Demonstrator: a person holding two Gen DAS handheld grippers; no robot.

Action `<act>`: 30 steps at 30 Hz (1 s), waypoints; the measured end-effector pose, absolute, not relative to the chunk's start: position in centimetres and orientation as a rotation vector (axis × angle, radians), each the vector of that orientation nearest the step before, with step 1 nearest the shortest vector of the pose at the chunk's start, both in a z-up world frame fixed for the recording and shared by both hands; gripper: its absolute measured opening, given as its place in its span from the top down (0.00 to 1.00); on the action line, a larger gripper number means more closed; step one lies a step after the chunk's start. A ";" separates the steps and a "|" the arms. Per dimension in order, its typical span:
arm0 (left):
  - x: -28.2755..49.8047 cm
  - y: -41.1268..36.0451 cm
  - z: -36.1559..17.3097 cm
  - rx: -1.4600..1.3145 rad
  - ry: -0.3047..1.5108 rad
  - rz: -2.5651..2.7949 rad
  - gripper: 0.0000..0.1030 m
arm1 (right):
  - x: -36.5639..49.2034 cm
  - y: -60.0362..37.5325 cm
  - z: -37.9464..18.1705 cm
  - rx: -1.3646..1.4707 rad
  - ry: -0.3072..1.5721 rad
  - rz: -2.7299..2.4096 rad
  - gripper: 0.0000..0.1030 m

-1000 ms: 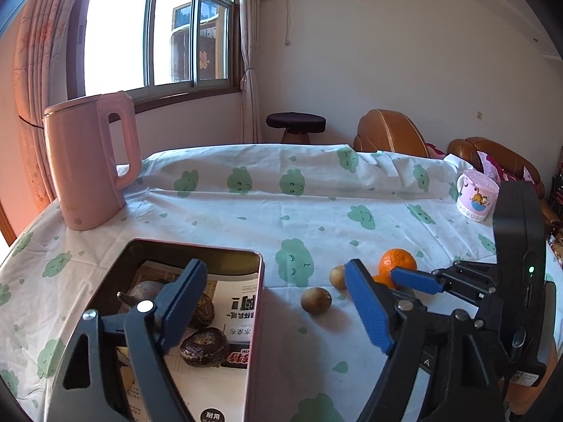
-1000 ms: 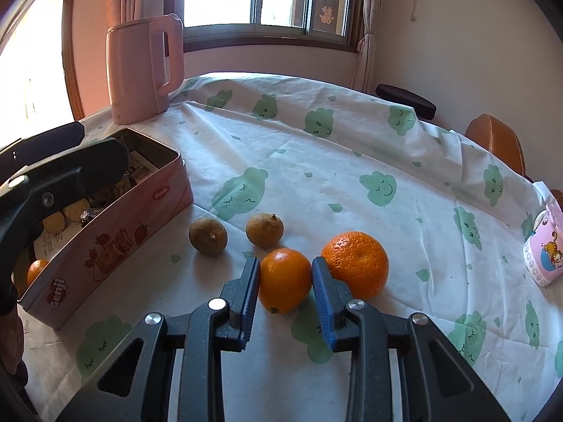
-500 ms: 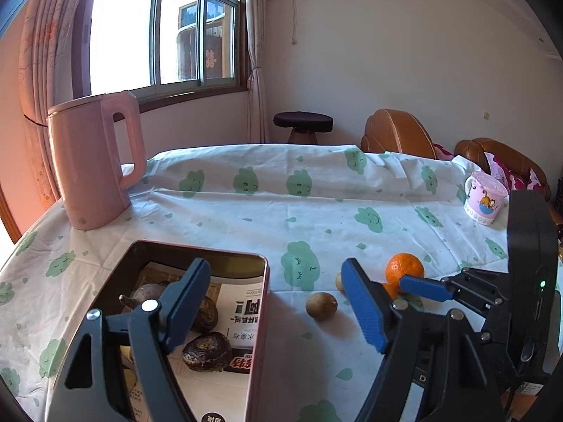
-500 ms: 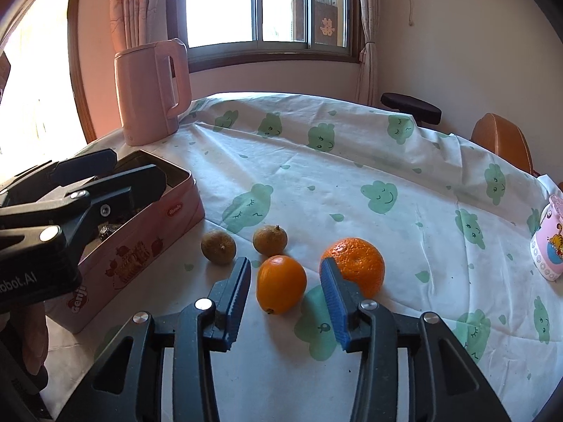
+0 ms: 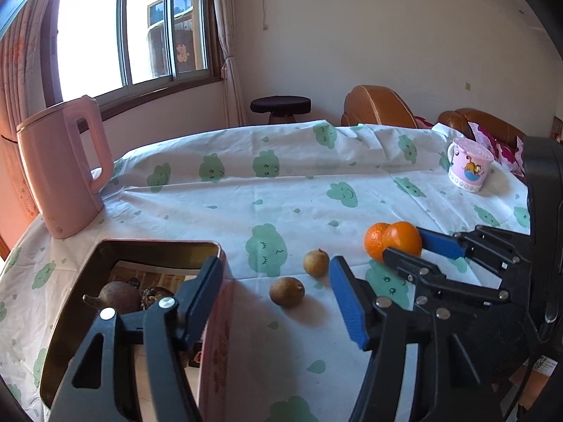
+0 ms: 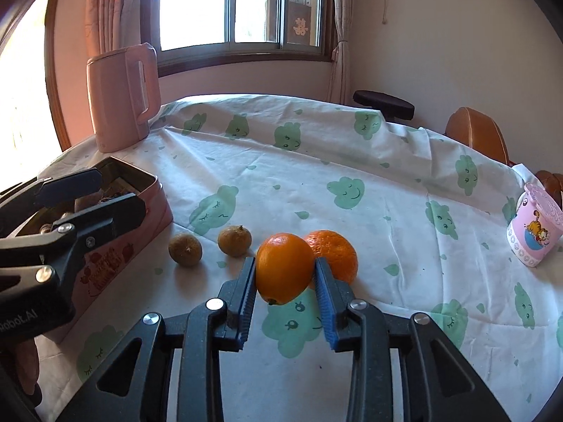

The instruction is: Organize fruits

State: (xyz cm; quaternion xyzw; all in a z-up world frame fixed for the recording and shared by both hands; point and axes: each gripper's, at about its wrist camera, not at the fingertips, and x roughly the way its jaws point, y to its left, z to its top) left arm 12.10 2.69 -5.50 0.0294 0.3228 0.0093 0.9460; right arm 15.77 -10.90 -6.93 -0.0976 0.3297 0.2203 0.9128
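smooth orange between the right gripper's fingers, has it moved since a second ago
Yes. The smooth orange, clamped by the right gripper, now overlaps the bumpy orange and sits lifted.

The tablecloth [image 6: 387, 190] is matt, creased cloth. The tin [image 5: 207, 246] has a shiny metal rim and paper inside. The kettle [image 6: 119, 98] looks like smooth plastic; the held orange [image 6: 283, 267] is glossy.

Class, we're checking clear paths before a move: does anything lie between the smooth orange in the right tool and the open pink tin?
Yes. Two small brown fruits sit on the cloth between the smooth orange, gripped by the right tool, and the pink tin. The left tool hovers over the tin's opening.
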 end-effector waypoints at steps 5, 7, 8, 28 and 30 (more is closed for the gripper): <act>14.6 0.8 -7.5 0.120 0.770 -0.001 0.60 | 16.0 -12.7 -6.6 -0.202 0.662 0.401 0.67; 15.4 0.5 -8.1 0.143 0.803 0.008 0.61 | 16.2 -13.1 -6.6 -0.185 0.663 0.406 0.67; 15.6 0.4 -8.4 0.155 0.815 0.011 0.61 | 16.2 -13.2 -6.6 -0.180 0.663 0.409 0.67; 15.0 0.9 -8.2 0.105 0.757 -0.035 0.59 | 16.5 -14.2 -6.5 -0.109 0.670 0.426 0.67; 14.9 0.5 -8.3 0.120 0.758 -0.044 0.59 | 16.5 -14.1 -6.5 -0.110 0.671 0.427 0.67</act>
